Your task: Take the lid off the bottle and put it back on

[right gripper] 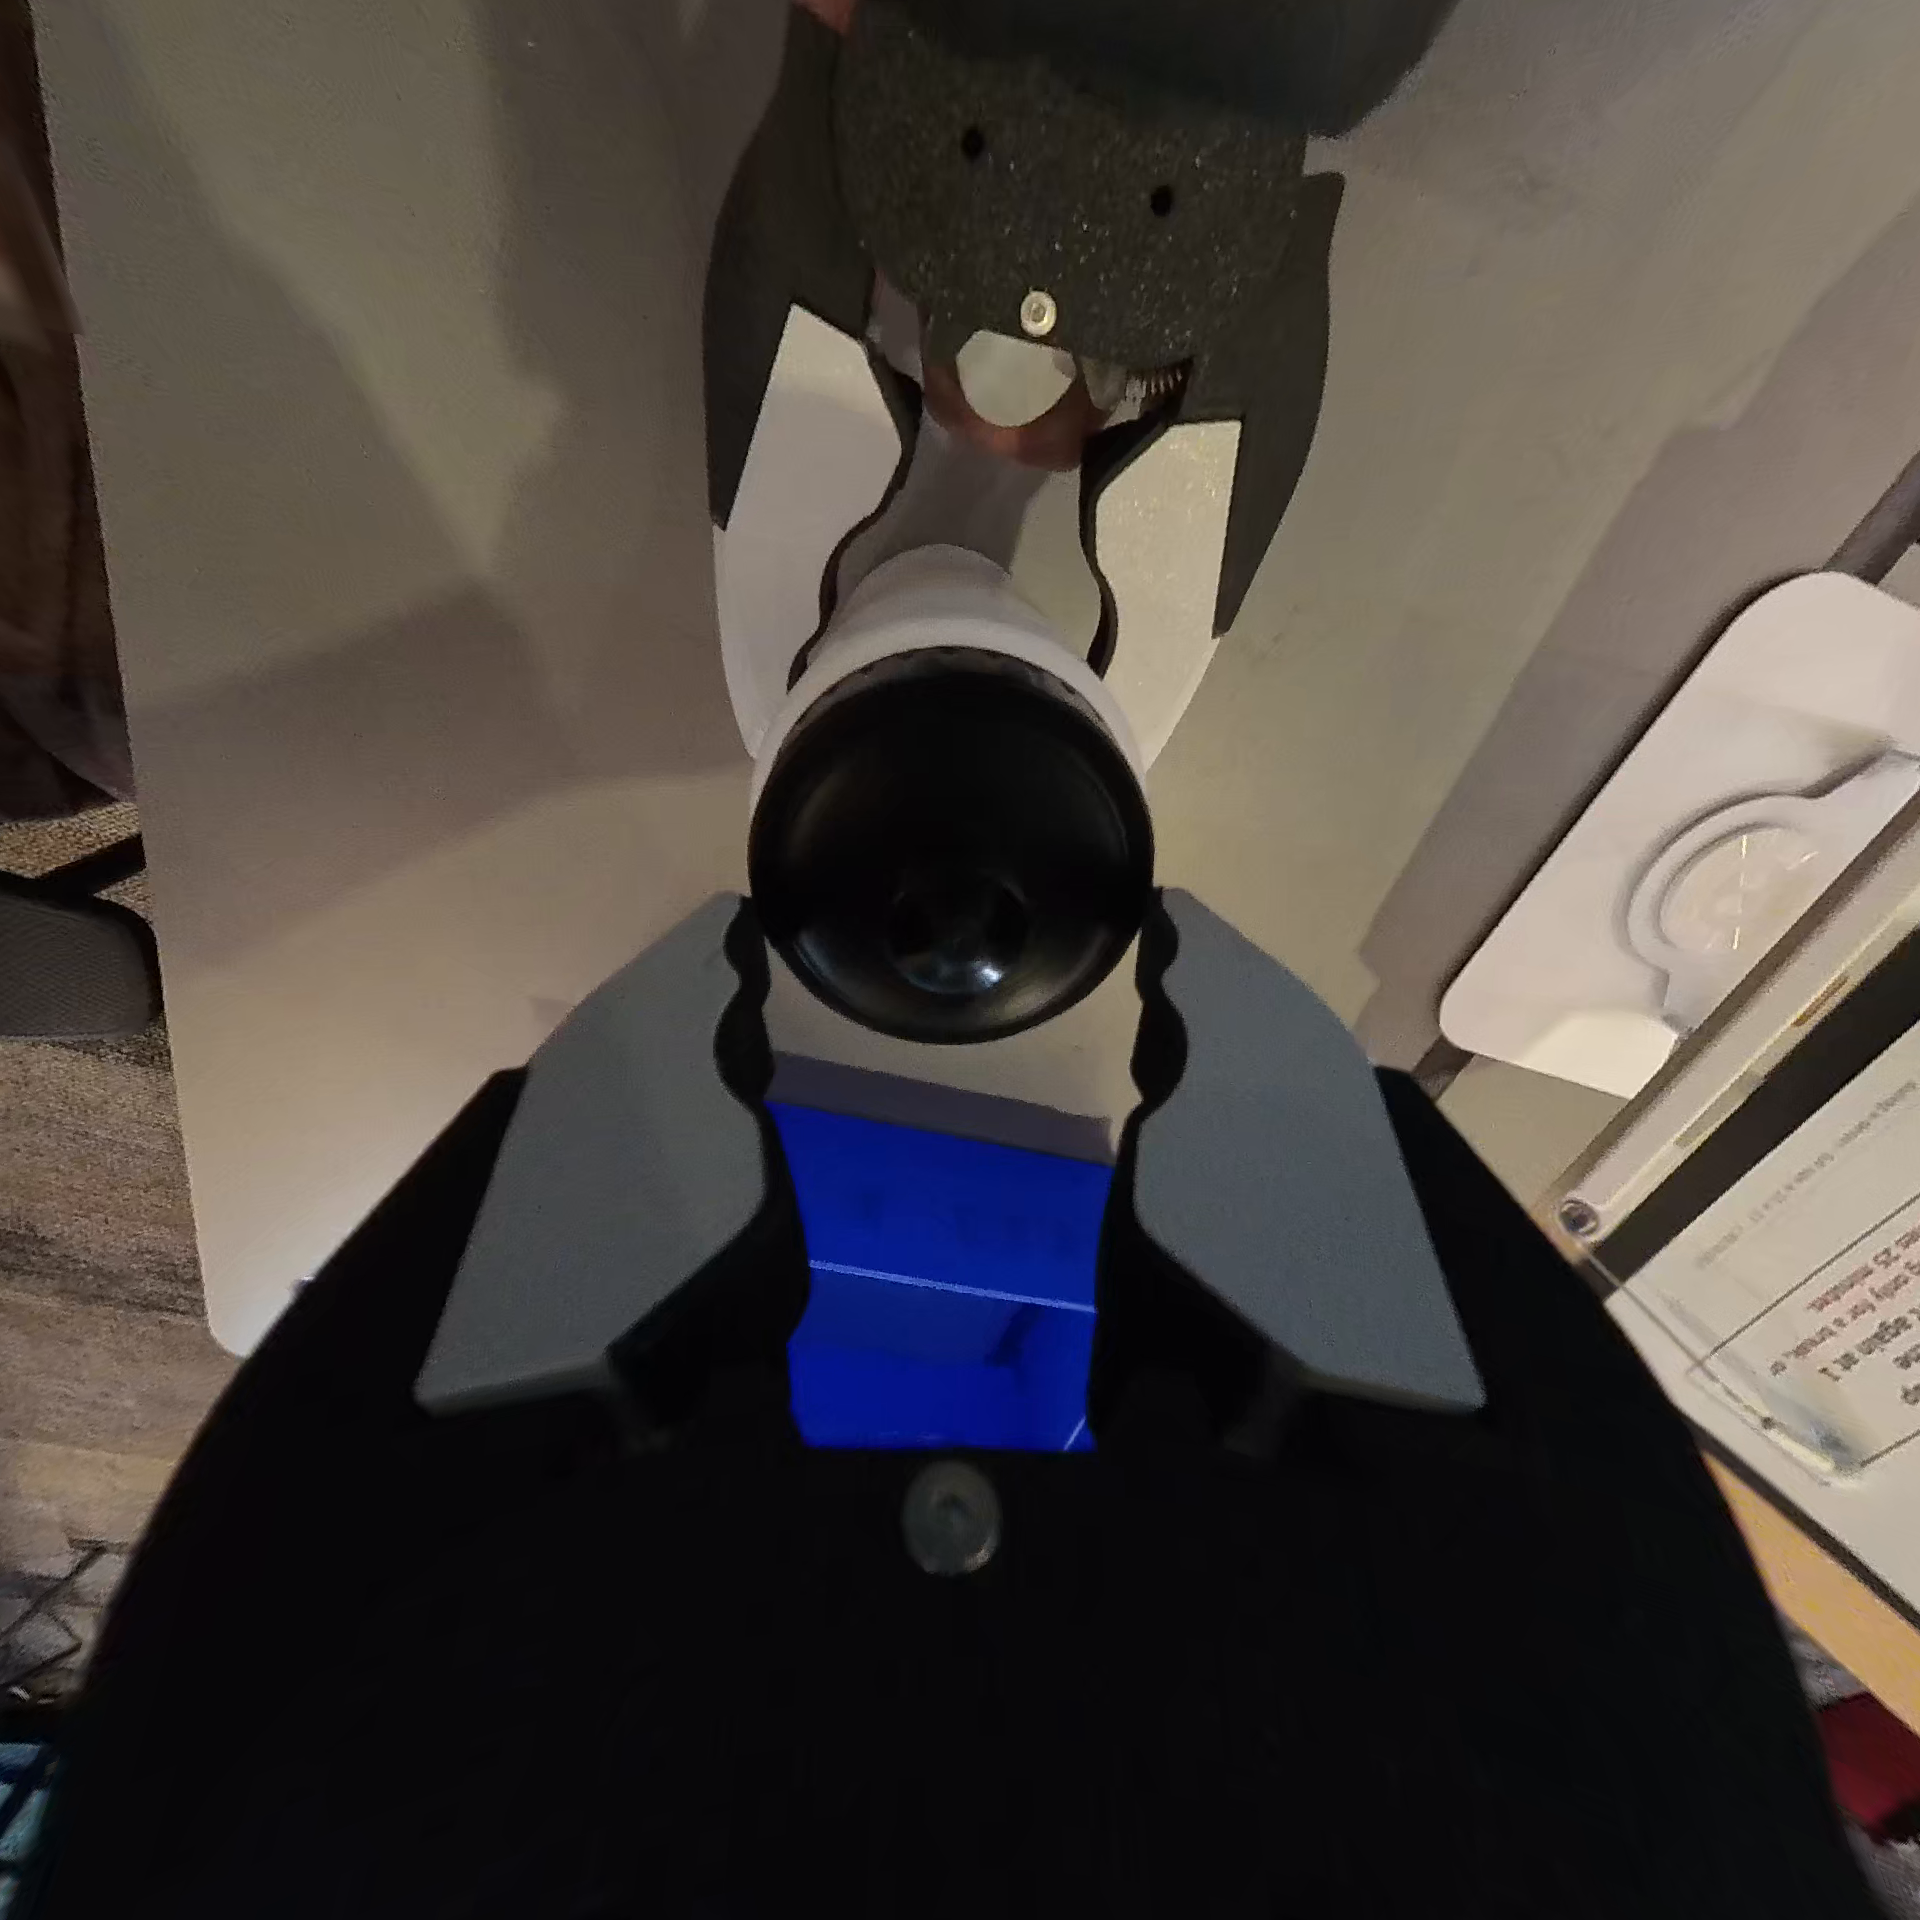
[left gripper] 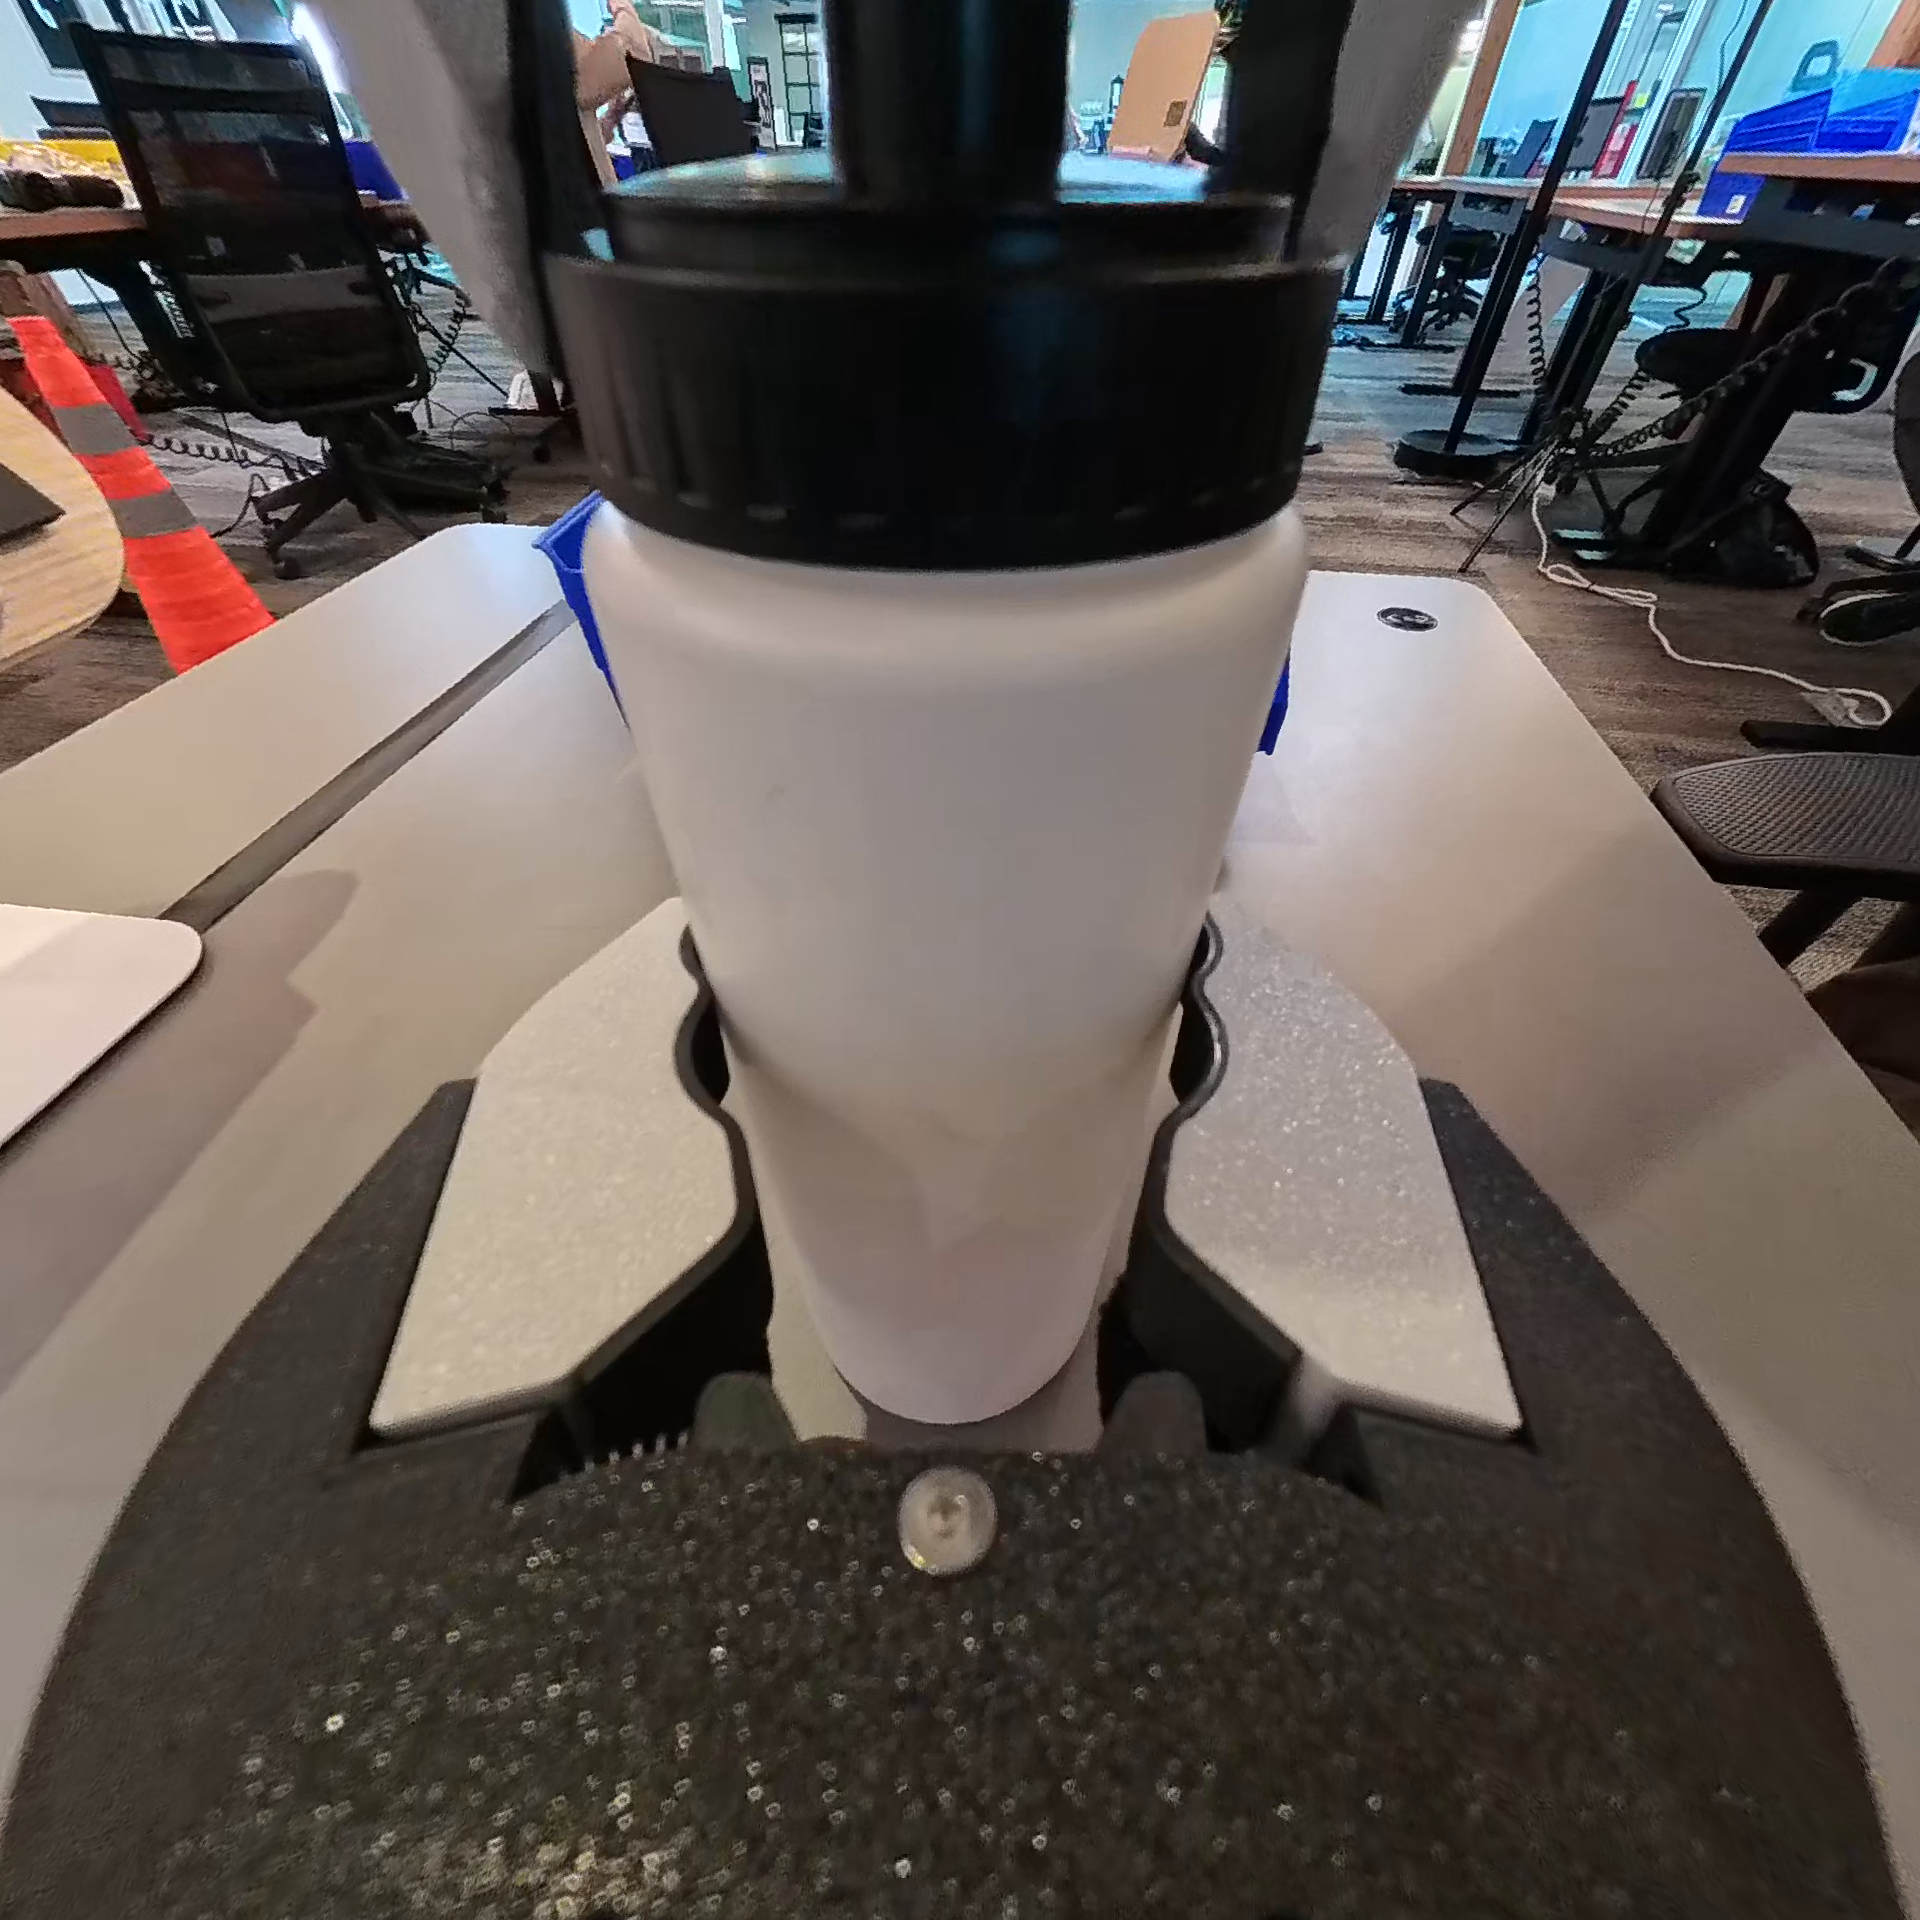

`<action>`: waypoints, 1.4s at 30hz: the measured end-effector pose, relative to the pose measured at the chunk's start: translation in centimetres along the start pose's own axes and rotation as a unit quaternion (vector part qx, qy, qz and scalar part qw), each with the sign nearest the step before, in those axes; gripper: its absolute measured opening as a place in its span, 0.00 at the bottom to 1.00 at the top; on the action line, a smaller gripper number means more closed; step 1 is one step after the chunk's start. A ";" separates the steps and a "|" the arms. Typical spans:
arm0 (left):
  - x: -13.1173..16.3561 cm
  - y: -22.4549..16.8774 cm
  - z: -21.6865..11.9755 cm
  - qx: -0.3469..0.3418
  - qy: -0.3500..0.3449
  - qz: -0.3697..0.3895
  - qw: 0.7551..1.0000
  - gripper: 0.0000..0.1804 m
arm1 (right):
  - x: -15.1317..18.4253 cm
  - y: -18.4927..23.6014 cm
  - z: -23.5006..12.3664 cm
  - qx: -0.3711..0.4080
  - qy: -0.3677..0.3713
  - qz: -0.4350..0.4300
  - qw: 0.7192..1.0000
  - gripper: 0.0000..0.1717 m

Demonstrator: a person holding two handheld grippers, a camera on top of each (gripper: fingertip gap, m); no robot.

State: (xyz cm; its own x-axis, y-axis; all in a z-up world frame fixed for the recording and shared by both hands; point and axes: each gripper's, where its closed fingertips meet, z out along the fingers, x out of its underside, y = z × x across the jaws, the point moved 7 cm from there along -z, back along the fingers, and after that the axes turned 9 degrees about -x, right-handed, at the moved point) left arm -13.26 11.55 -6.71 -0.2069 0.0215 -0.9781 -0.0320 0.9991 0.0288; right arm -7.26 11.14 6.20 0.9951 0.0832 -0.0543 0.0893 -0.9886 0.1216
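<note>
I see the white bottle (left gripper: 956,883) upright on the pale desk (left gripper: 416,748), its smooth, matte, opaque wall hiding whatever is inside. The black lid (left gripper: 935,416) is on its top, round, ribbed around the rim, glossy and domed on its crown. My left claw (left gripper: 948,997) pinches the bottle's body, the wavy black pads (left gripper: 707,1049) pressed to both sides. Above the bottle, my right claw (right gripper: 948,961) points down with the lid's rim between its fingertips; I cannot tell whether they press it. Just behind the bottle sits a blue plastic bin (right gripper: 935,1299), its contents hidden.
</note>
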 end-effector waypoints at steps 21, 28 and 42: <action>0.0 0.1 0.0 -0.003 0.002 -0.003 1.000 0.47 | 0.3 0.0 0.0 0.004 -0.025 0.042 0.999 0.40; 0.0 -0.1 0.1 -0.009 0.004 0.002 1.000 0.47 | 1.5 2.3 -2.4 0.041 -0.121 0.075 0.989 0.49; 0.0 0.0 0.1 -0.006 -0.002 -0.004 1.000 0.47 | 0.5 13.4 10.3 0.352 -0.640 0.184 0.658 0.47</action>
State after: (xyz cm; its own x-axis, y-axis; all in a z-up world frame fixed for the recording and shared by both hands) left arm -13.17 11.55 -6.77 -0.2024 0.0130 -0.9792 -0.0456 0.9987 0.0227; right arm -5.99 -3.37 -2.38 0.0527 0.0933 -0.9942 -0.6381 -0.7627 -0.1054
